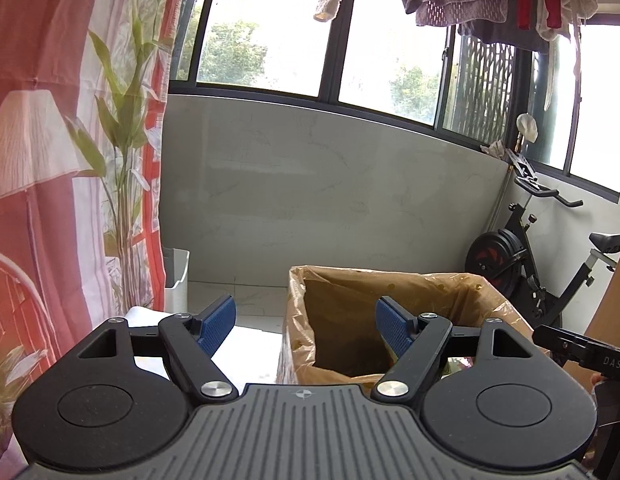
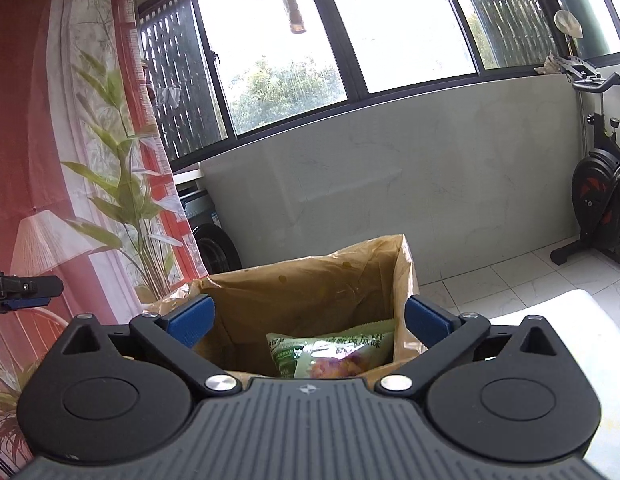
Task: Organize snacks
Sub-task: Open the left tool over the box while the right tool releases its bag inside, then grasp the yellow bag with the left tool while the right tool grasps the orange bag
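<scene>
A box lined with a yellow-brown plastic bag [image 1: 390, 280] [image 2: 310, 276] stands open in front of both grippers. In the right wrist view a green snack packet [image 2: 334, 354] lies inside it, below and between the wide-apart blue pads [image 2: 192, 324]; nothing touches them. My right gripper [image 2: 308, 322] is open over the box. My left gripper [image 1: 306, 322] is open too, with nothing between its blue fingers [image 1: 394, 330], its right finger over the box's mouth. The left gripper's tip [image 2: 26, 288] shows at the far left of the right wrist view; part of the right gripper [image 1: 582, 350] shows at the right edge of the left wrist view.
A red and white printed curtain [image 1: 50, 160] hangs on the left. A grey low wall [image 1: 330, 184] with windows runs behind the box. An exercise bike [image 1: 538, 264] stands at the right, laundry hangs above. A white bin [image 1: 176, 276] sits by the curtain. A white surface [image 2: 570, 328] lies right of the box.
</scene>
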`<state>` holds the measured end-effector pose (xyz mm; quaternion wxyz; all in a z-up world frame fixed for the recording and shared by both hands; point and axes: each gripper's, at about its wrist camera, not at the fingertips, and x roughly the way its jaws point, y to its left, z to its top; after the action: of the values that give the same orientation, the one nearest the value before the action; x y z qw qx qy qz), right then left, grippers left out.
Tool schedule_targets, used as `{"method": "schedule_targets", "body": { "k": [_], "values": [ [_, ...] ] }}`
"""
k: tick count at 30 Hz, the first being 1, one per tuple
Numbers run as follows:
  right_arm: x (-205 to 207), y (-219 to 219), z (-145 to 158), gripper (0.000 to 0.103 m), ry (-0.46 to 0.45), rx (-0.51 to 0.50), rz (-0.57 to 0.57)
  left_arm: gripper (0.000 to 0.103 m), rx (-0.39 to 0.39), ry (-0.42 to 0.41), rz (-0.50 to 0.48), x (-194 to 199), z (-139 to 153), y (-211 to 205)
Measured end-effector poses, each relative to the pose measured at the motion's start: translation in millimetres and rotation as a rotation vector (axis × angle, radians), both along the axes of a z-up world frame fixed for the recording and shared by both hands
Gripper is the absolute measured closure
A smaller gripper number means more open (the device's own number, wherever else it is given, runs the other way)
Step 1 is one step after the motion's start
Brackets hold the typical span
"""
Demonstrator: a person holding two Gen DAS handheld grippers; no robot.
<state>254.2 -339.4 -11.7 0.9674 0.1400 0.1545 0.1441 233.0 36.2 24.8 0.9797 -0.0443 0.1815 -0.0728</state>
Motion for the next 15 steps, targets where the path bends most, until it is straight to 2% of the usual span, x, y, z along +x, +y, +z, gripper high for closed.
{"method": "schedule_targets", "body": {
  "k": [5, 9, 15],
  "values": [
    [-14.2, -9.4, -13.5, 0.0, 0.011, -0.008, 0.004, 0.024, -0.027, 0.06, 0.055, -11.2, -19.8, 18.0],
    [-24.2, -18.2, -28.3, 0.0, 0.014, 0.008, 0.001, 0.024, -0.011, 0.089, 0.098, -22.8, -34.6, 30.6],
    [-32.9, -19.6, -49.2, 0.0, 0.052, -0.033, 0.015, 0.024, -0.033, 0.16, 0.158, -29.0, -61.0, 43.4]
  ]
}}
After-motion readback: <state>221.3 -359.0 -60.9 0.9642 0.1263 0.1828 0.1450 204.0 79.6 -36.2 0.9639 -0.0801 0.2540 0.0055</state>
